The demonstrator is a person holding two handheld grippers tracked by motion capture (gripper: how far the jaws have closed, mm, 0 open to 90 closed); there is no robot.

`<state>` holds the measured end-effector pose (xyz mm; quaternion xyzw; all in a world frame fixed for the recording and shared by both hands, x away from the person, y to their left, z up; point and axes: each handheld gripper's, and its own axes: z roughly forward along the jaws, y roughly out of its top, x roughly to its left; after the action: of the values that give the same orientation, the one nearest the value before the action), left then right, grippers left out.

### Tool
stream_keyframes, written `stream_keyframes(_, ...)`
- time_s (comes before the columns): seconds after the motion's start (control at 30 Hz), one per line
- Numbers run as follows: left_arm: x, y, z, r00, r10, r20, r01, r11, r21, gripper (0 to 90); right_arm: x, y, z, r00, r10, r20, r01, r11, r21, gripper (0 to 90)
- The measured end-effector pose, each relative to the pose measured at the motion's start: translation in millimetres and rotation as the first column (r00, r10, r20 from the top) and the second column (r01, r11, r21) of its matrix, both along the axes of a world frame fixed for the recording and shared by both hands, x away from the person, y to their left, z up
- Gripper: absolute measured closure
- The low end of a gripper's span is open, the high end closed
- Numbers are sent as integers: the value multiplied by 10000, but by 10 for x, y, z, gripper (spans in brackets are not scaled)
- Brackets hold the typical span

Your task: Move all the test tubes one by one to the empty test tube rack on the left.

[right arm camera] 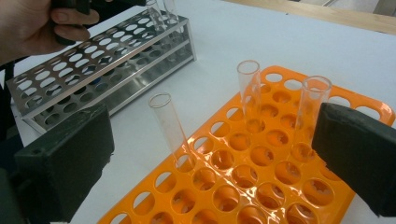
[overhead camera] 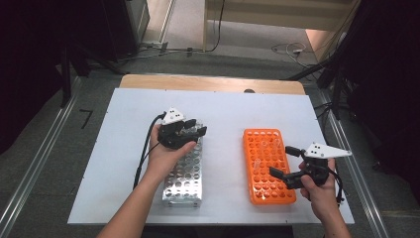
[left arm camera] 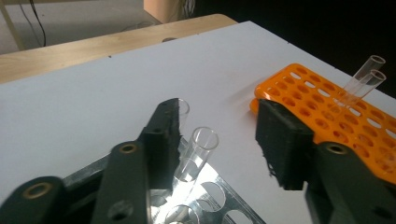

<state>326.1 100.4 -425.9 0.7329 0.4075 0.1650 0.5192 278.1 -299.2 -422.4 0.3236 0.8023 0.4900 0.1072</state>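
The white surface (overhead camera: 124,148) carries two racks side by side, both with their long axis running from the person's edge toward the far edge. The metal rack (overhead camera: 185,173) lies on the left, the orange rack (overhead camera: 267,168) on the right, well apart from each other.

The left tongs (overhead camera: 197,131) hang over the far end of the metal rack. In the left gripper view the jaws stand wide apart and grip nothing; a clear tube (left arm camera: 196,156) stands in the metal rack between them, close beside the left jaw, its open mouth up and its long axis leaning slightly. A second tube (left arm camera: 182,108) shows just behind that jaw, mostly hidden.

The right tongs (overhead camera: 285,166) sit over the near right part of the orange rack, jaws spread wide and holding nothing. In the right gripper view three clear tubes stand in the orange rack between the jaws, mouths up: the near tube (right arm camera: 170,128) leans to the left, the middle tube (right arm camera: 250,91) is almost upright, and the far tube (right arm camera: 313,112) stands just beside the right jaw; whether it touches that jaw I cannot tell.
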Motion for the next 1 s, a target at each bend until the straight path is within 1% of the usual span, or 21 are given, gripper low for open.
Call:
stream_keyframes(0.03,-20,5,9,10000,-45,-23,45,10000,-62,409,3,0,-2,10000,-3,5,3,10000,12,0)
stream_keyframes(0.17,-115,27,38,9999,-76,86,78,9999,-126,271,7,5,-6,10000,-52,8,52,10000,0,0)
stream_keyframes(0.2,-142,35,42,9999,-76,101,79,9997,-220,251,7,7,-7,10000,-64,-3,64,10000,1,0)
stream_keyframes(0.33,-254,74,53,9999,-94,89,97,9994,-330,136,3,20,-15,10000,35,-25,-35,10000,45,15)
stream_keyframes(0.4,-313,92,57,9999,-66,102,69,9994,-340,95,3,35,-24,9999,110,-36,-110,9999,18,31)
stream_keyframes(0.43,-342,98,59,9999,-137,75,139,9994,-329,86,3,47,-31,9999,136,-61,-136,9999,24,33)
stream_keyframes(0.47,-366,111,63,9996,-257,99,258,9995,-163,52,4,56,-39,9998,180,-92,-180,9998,5,41)
stream_keyframes(0.5,-393,124,69,9996,-240,128,242,9996,-133,9,5,67,-49,9996,246,-127,-245,9997,23,44)
stream_keyframes(0.57,-442,157,83,9993,-336,145,339,9992,-222,0,8,92,-69,9991,377,-175,-378,9993,-54,50)
stream_keyframes(0.67,-516,187,103,9992,-340,226,347,9990,-275,0,12,133,-96,9987,446,-251,-449,9989,-109,66)
stream_keyframes(0.73,-561,197,108,9988,-424,237,433,9983,-392,0,19,164,-118,9983,497,-305,-501,9987,-131,66)
stream_keyframes(0.8,-598,193,102,9988,-429,225,437,9984,-359,0,26,191,-140,9977,587,-349,-593,9981,-164,68)
stream_keyframes(0.87,-633,185,90,9988,-456,194,463,9984,-335,0,30,214,-163,9974,598,-396,-607,9979,-215,115)
stream_keyframes(0.9,-650,188,86,9986,-485,199,491,9983,-324,0,33,228,-176,9975,562,-431,-572,9981,-236,117)
stream_keyframes(0.97,-689,185,82,9986,-509,154,515,9980,-373,0,41,251,-203,9972,562,-501,-582,9975,-400,142)
stream_keyframes(1.0,-705,184,81,9985,-527,136,531,9981,-323,0,47,265,-216,9971,563,-504,-587,9971,-485,175)
